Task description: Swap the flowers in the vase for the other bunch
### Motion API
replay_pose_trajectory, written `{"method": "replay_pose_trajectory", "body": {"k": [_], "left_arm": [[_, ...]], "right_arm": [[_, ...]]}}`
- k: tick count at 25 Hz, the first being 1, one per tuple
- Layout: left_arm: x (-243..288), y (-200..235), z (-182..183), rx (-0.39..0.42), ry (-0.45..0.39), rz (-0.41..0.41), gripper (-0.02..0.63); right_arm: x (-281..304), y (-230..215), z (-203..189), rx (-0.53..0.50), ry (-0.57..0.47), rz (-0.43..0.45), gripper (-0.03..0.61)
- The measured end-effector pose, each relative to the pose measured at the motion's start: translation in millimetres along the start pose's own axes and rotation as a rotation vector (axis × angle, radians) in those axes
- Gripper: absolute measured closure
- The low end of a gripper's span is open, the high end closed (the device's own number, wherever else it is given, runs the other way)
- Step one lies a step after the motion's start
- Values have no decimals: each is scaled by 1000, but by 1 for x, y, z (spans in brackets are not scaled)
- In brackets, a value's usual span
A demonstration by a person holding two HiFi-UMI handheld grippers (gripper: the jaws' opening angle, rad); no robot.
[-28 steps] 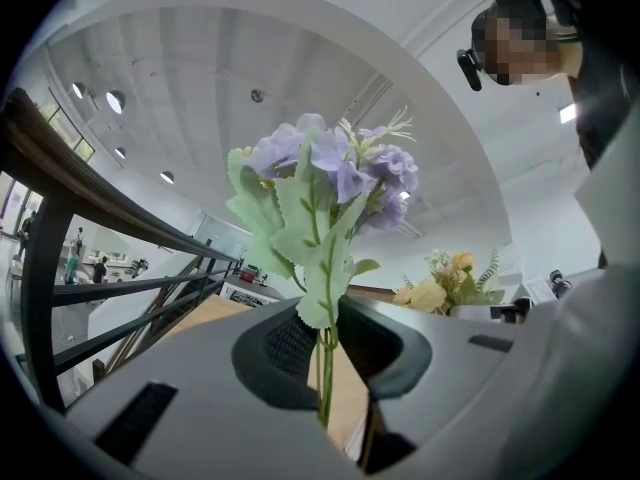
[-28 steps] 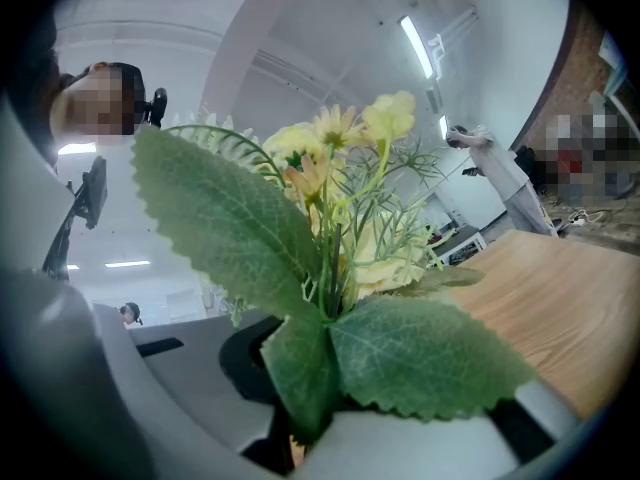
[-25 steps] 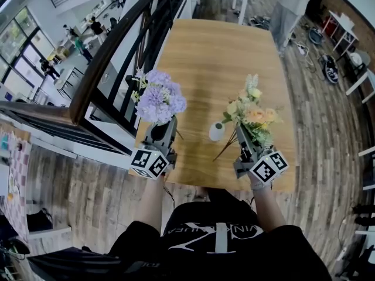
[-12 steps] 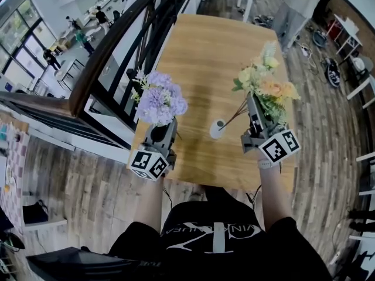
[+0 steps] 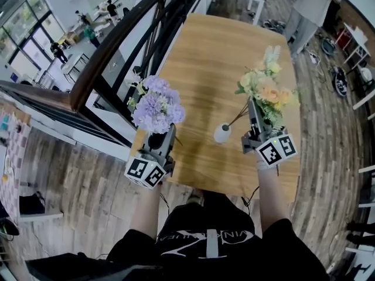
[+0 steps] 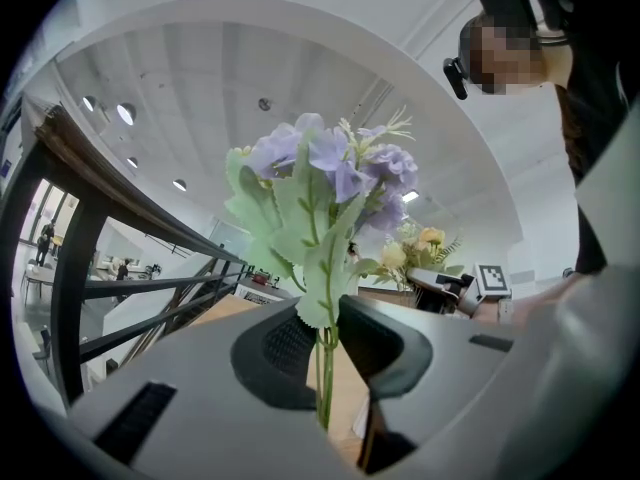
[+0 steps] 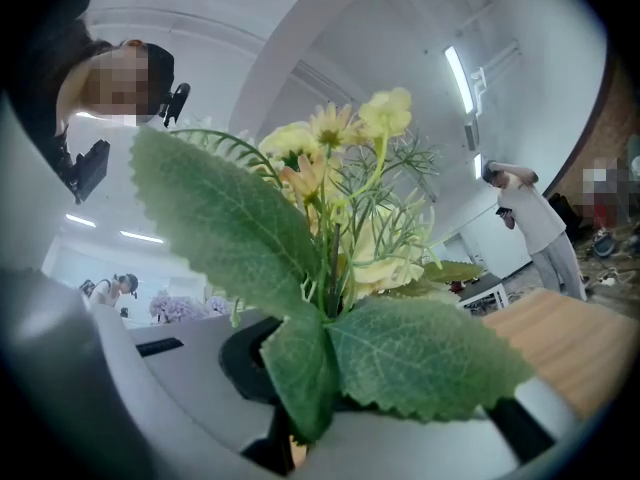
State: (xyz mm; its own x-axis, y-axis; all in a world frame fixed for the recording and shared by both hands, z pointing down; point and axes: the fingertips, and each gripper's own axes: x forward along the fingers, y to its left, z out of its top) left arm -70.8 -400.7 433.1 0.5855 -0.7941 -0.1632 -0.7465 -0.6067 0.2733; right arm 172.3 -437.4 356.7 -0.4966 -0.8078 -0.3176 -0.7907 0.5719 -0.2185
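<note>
Between the pads of the left gripper [image 6: 325,373] thin green stems are clamped, the jaws standing only a narrow way apart around them. The purple bunch [image 6: 335,168] is carried this way, its long axis running out of the jaws with the blooms up and ahead of the tips. In the head view this left gripper [image 5: 159,136] is held over the table's [image 5: 217,57] left edge near the near left corner, marker cube toward the person, the forearm stretched forward from the body.

The right gripper [image 7: 300,393] is closed fully on the stems of the yellow bunch [image 7: 340,198], broad leaves spreading just above the pads and the blooms pointing up and away. In the head view the right gripper [image 5: 253,115] is raised over the near right part of the table, its forearm also extended.

The white vase [image 5: 222,133] stands upright near the near edge, between the two grippers and closer to the right one. A thin stem seems to trail from the yellow bunch [image 5: 266,86] toward its mouth; contact cannot be made out. The purple bunch [image 5: 157,103] is well apart from the vase.
</note>
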Motion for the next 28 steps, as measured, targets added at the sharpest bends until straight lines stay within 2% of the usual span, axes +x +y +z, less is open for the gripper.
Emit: {"method": "replay_pose_trajectory", "body": {"k": [6, 12, 21, 28], "left_arm": [[-16, 12, -21, -7, 20, 30, 546], [-26, 20, -25, -15, 6, 40, 545], [-36, 27, -26, -12, 2, 64, 545], [-39, 29, -17, -4, 5, 87, 545]], "right_arm": [[-8, -1, -51, 8, 32, -17, 520], [-15, 8, -89, 11, 68, -24, 520], [-9, 17, -100, 16, 64, -2, 520], [-11, 15, -98, 38, 83, -24, 517]]}}
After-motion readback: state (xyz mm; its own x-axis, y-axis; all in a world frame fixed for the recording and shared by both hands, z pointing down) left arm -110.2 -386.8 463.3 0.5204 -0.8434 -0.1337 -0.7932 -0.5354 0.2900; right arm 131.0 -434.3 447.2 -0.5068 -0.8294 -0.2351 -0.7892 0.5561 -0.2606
